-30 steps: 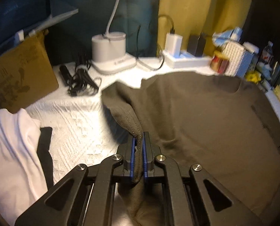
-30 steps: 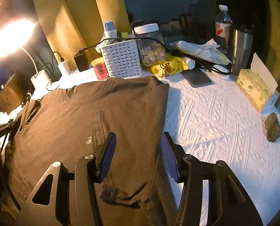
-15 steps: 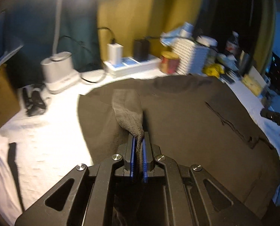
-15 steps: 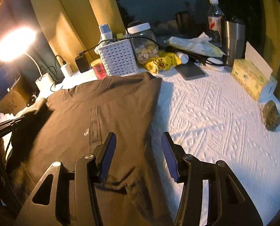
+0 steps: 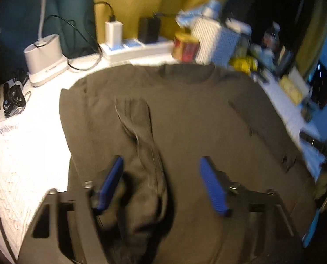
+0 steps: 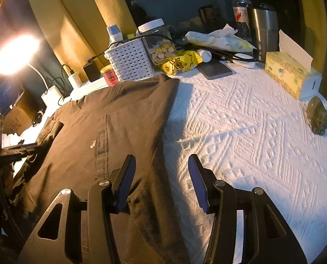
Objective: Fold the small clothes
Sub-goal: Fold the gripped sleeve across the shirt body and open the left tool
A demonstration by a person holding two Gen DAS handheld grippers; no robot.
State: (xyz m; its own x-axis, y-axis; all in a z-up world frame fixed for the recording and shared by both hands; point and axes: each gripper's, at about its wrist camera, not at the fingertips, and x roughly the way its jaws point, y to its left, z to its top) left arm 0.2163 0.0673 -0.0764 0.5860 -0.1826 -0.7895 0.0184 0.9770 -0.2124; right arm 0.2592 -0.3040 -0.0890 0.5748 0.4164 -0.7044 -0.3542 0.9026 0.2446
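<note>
On white textured tablecloth (image 6: 240, 114), dark brown cotton t-shirt (image 5: 196, 118) lies flat, sleeve folded inward for narrower fold; left gripper (image 5: 161, 184) and right gripper (image 6: 161, 176) both spread wide, empty.

Clutter behind the white basket (image 5: 216, 41) is smeared by motion blur; the brown shirt's (image 6: 110, 132) hem is cut off by the lower edge.
</note>
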